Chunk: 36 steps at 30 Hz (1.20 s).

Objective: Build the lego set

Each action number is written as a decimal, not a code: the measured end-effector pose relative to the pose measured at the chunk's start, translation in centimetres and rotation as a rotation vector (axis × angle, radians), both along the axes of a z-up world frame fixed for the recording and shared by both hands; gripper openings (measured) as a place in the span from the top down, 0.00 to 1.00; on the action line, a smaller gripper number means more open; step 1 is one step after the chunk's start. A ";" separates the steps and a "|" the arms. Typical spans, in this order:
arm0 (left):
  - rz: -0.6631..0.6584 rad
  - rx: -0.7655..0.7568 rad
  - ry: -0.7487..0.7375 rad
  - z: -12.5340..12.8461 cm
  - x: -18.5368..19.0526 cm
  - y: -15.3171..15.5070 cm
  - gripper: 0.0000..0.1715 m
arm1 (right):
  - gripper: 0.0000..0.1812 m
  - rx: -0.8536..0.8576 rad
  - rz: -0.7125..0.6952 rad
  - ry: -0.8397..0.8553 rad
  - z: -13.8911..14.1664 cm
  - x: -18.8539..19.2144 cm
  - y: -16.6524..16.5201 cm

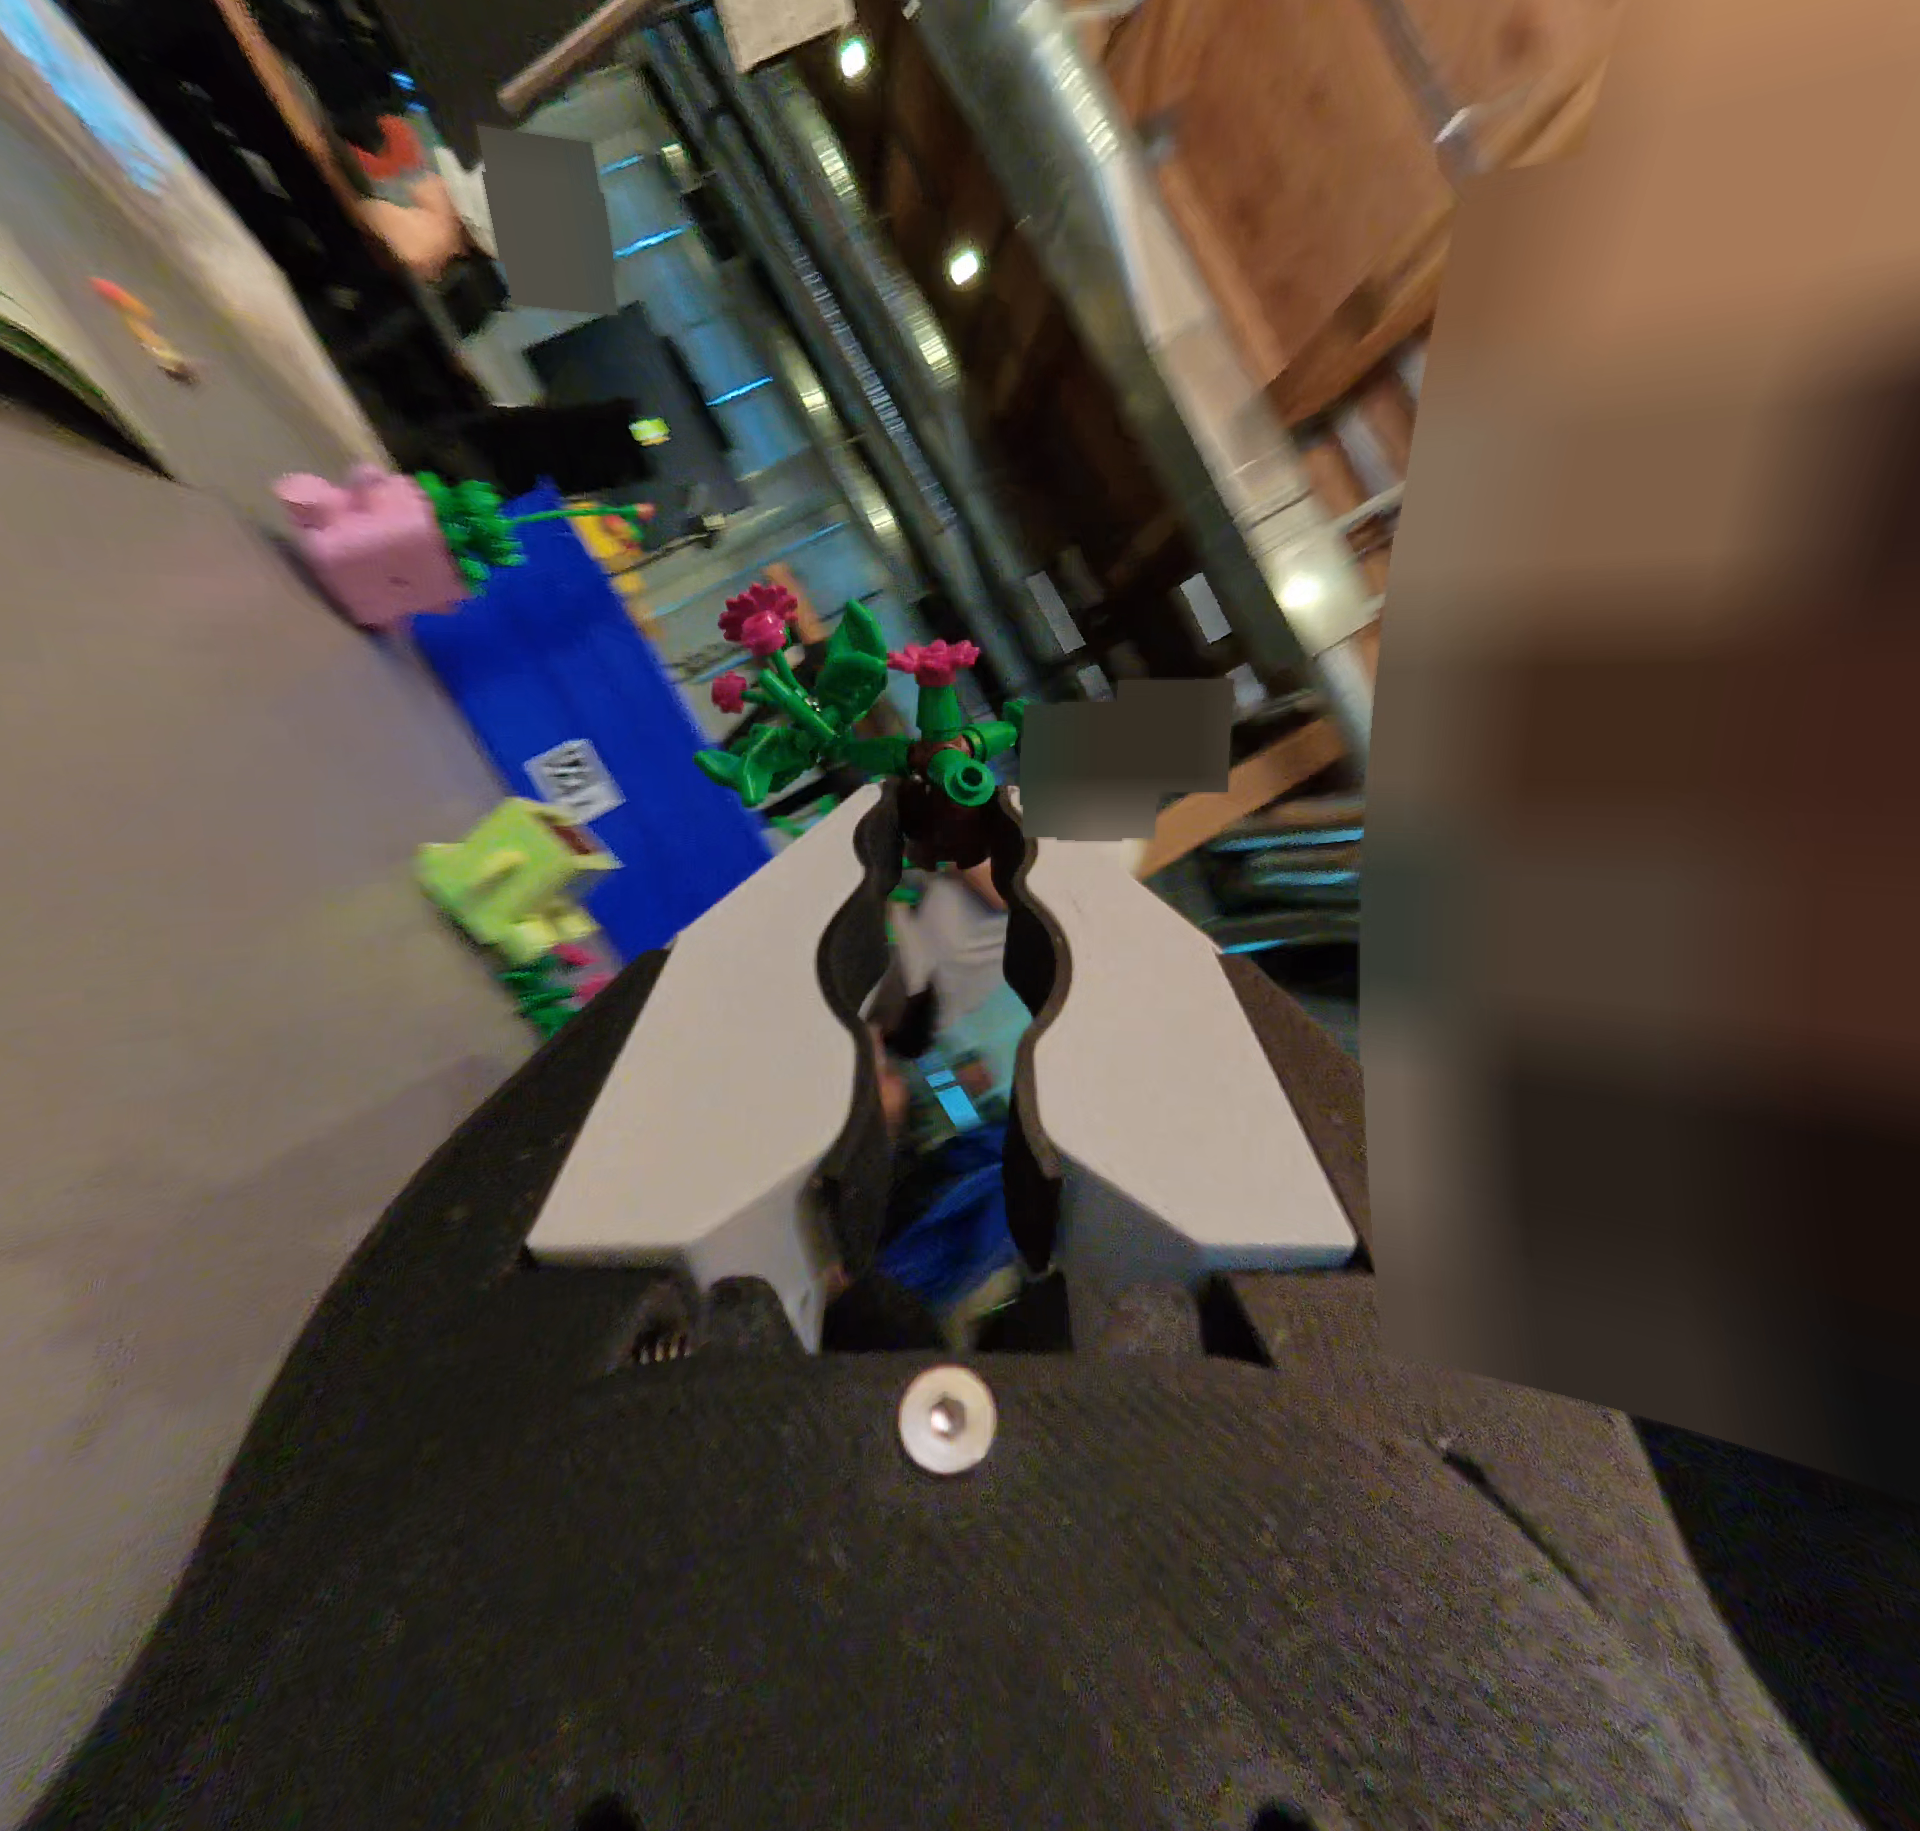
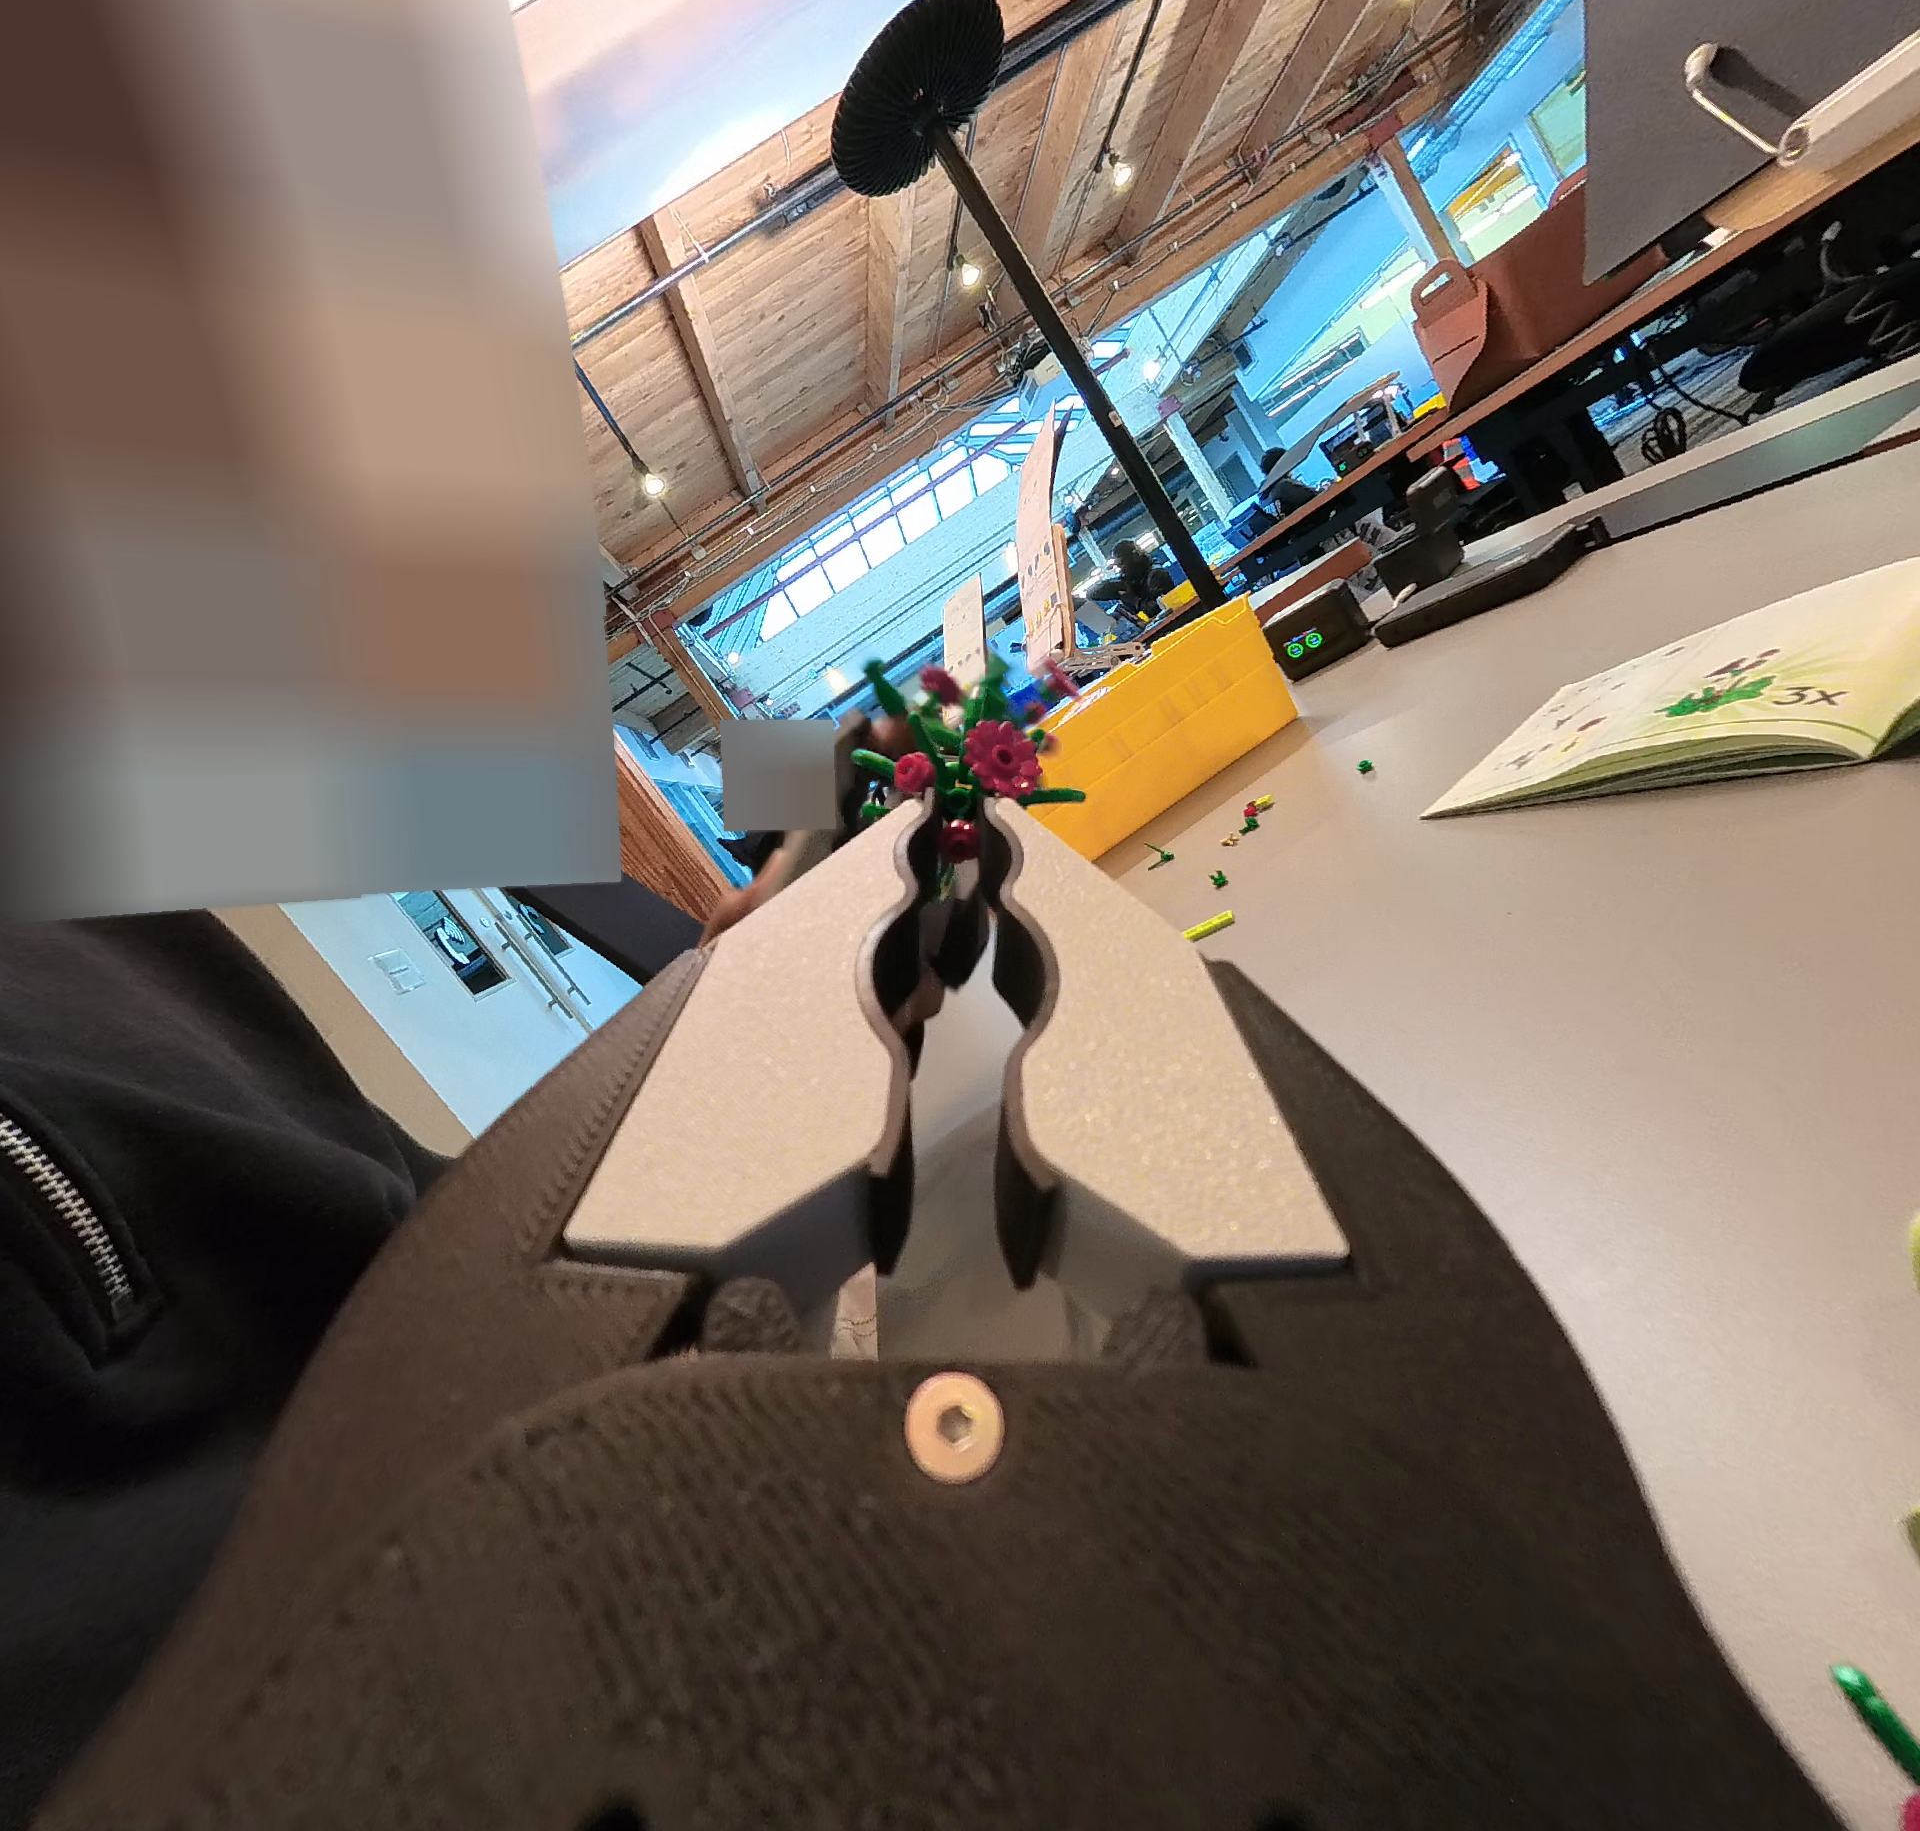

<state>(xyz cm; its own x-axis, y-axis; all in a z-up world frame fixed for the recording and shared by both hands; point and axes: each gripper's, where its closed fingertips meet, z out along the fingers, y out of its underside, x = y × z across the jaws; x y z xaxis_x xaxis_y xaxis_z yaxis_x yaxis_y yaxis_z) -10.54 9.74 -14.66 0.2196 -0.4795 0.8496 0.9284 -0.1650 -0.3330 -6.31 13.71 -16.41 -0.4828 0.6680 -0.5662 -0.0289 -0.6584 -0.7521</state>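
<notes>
Both grippers hold the flower plant in the air, above the table.

The left gripper (image 1: 943,825) is clenched on the brown base of the flower plant (image 1: 831,711); the right gripper (image 2: 956,825) grips it among the stems. Several pink flowers and leaves are already on. On the grey table (image 2: 1455,1054), small loose pieces (image 2: 1210,924) lie near the yellow bin (image 2: 1174,732), and the instruction booklet (image 2: 1683,721) lies open at far right, so I judge work remains.

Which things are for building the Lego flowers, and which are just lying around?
For the job: flower plant, left gripper, right gripper, booklet, loose bits, pink pot, lime pot.

Lying about: yellow bin, blue bin, black lamp.
</notes>
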 end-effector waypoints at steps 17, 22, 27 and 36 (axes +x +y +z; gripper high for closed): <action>0.044 -0.107 0.478 -4.2 3.1 1.8 0.92 | 0.98 -0.019 0.012 0.014 0.1 0.2 0.0; 0.056 -0.124 0.495 -4.9 2.8 2.0 0.92 | 0.98 -0.025 0.012 0.018 0.2 0.3 0.1; 0.053 -0.132 0.489 -5.1 2.8 2.1 0.92 | 0.98 -0.030 0.014 0.018 0.2 0.3 0.1; 0.054 -0.136 0.483 -5.2 2.7 2.0 0.92 | 0.98 -0.032 0.015 0.018 0.2 0.3 0.1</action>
<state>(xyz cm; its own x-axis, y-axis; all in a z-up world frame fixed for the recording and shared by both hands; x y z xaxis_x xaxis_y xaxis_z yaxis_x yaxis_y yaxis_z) -7.85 11.77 -19.83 0.6244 -0.3484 0.6991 0.6821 -0.1929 -0.7054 -6.05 13.82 -16.26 -0.5033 0.6423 -0.5780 -0.0319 -0.6823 -0.7304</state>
